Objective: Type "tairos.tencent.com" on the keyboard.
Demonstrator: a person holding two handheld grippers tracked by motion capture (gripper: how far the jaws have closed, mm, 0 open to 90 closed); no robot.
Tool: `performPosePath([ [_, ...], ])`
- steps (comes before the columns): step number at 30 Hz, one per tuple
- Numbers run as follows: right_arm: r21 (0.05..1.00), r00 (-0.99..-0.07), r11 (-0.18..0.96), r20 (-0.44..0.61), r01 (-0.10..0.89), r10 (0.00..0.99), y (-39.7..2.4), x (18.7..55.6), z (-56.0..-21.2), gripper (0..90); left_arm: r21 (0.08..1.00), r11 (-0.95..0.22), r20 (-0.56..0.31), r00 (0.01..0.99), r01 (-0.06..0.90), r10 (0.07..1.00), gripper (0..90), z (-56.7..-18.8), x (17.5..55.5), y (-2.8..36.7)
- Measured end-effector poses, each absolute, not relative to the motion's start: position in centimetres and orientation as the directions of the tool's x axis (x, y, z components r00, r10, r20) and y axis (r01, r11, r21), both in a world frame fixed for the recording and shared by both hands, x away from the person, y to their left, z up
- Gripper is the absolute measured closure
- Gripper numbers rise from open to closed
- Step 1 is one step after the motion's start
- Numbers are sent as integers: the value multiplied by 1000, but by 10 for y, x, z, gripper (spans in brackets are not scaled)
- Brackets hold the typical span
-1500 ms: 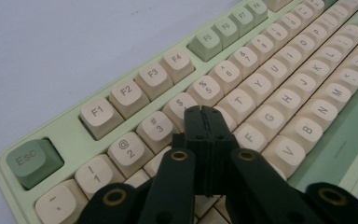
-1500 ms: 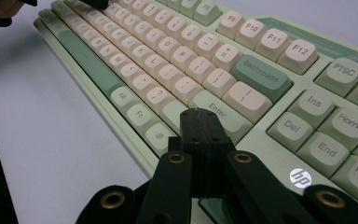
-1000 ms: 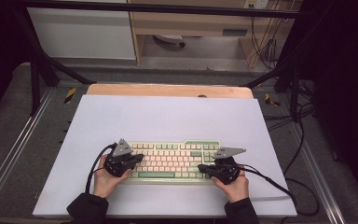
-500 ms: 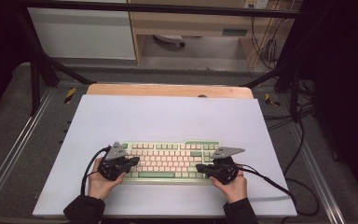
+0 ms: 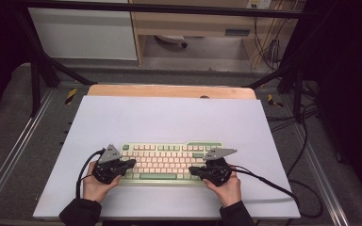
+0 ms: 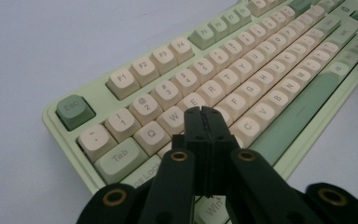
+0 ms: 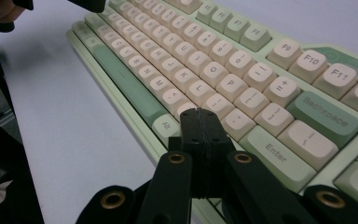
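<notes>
A pale green keyboard (image 5: 169, 160) with cream and green keys lies on the white mat (image 5: 169, 117), near its front edge. My left gripper (image 5: 131, 163) is shut with nothing in it, its tips over the keyboard's left end. In the left gripper view those closed jaws (image 6: 203, 113) hover over the keys near D and S. My right gripper (image 5: 192, 170) is likewise shut and empty, over the keyboard's right part. The right gripper view has its tips (image 7: 199, 114) above the keys near the Alt key (image 7: 166, 125).
The mat rests on a wooden tabletop (image 5: 169, 91) inside a black metal frame. Black cables (image 5: 268, 183) trail from the right gripper across the mat's right front corner. A white cabinet (image 5: 85, 33) and a wooden shelf (image 5: 193, 23) stand beyond the table.
My left gripper drew back to the left off the keyboard's end half a second ago, then returned over the left keys. The right gripper has kept its place.
</notes>
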State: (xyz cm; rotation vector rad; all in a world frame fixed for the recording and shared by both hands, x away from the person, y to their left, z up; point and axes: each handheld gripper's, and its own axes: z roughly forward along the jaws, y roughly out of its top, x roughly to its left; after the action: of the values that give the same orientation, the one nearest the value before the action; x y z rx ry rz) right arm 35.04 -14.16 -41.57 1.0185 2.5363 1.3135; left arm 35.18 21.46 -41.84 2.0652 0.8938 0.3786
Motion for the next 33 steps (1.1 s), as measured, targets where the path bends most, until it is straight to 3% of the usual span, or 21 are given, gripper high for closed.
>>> performPosePath([
  [33, 759, -810, 433, 207, 487, 548, -61, 369, -425, 900, 788, -401, -55, 703, 466, 709, 897, -421, 353, 215],
])
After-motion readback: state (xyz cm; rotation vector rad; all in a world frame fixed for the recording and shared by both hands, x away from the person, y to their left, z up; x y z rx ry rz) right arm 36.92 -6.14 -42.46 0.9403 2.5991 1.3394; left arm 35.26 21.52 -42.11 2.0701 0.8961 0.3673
